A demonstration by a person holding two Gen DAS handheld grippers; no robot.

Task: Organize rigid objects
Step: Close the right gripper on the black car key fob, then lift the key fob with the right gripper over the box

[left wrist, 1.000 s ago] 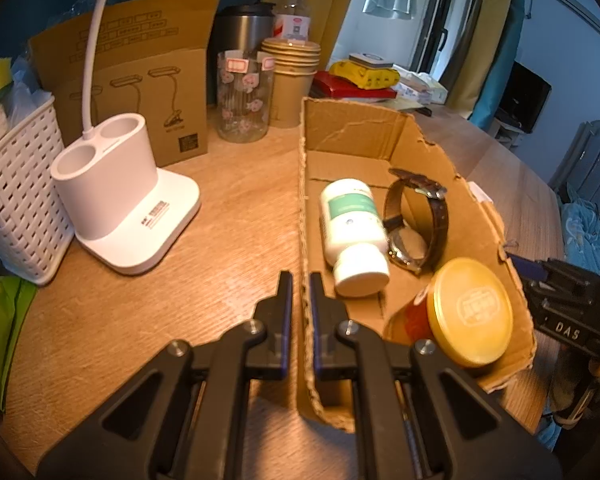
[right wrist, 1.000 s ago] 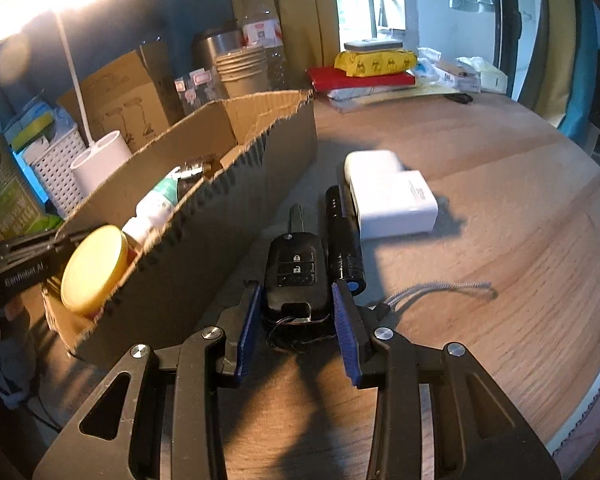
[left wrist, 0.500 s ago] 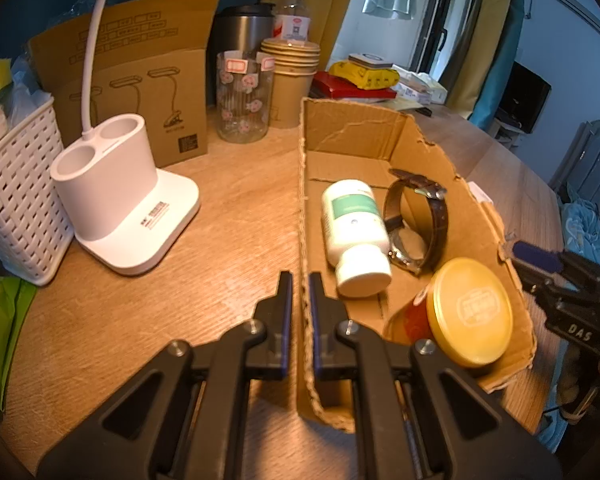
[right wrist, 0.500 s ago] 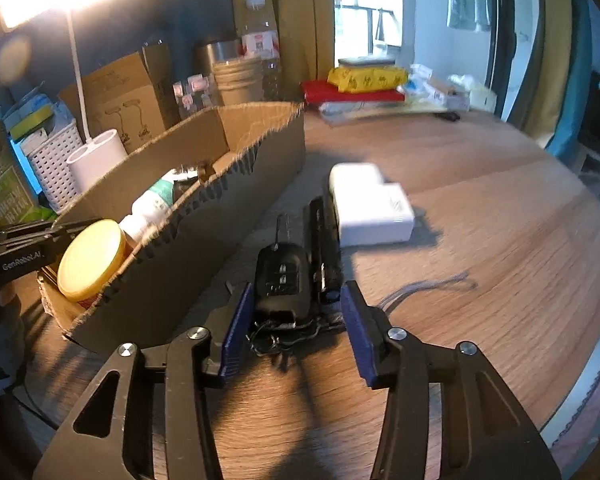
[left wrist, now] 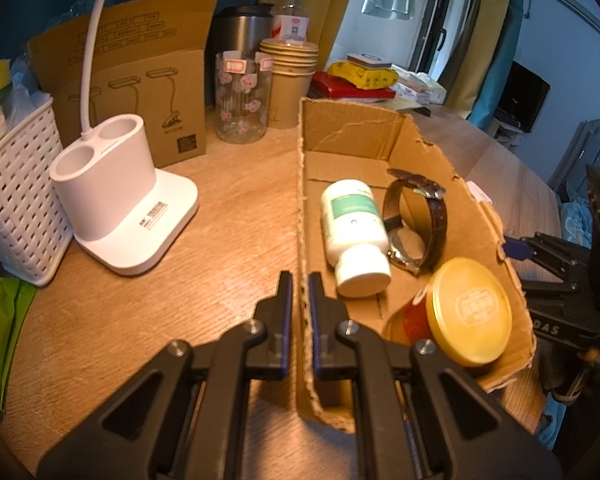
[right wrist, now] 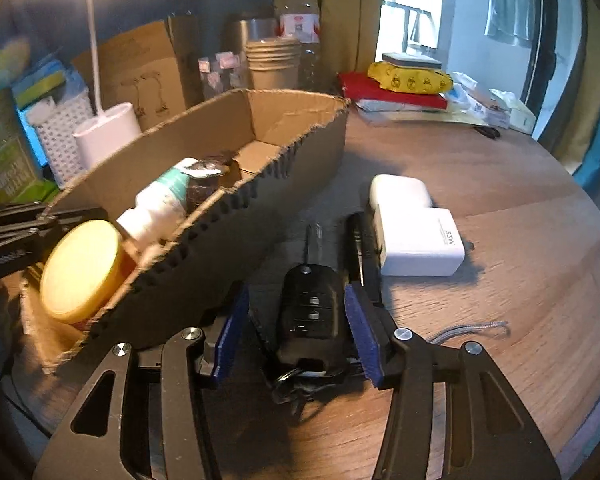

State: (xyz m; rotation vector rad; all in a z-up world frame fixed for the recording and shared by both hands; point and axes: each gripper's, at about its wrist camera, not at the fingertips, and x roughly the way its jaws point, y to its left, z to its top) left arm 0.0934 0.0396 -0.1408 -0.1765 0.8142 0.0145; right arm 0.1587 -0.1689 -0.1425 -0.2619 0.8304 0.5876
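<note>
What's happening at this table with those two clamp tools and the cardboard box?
A person is tidying small hard items into a cardboard box. The left gripper is shut on the box's side wall. Inside lie a white bottle, a watch and a gold-lidded jar. The right gripper sits open around a black car key on the table, its fingers not visibly pressing the key. A black flashlight and white charger wait beside it.

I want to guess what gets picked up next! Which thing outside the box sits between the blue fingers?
The black car key. The flashlight and white charger lie farther off, outside the right gripper.
</note>
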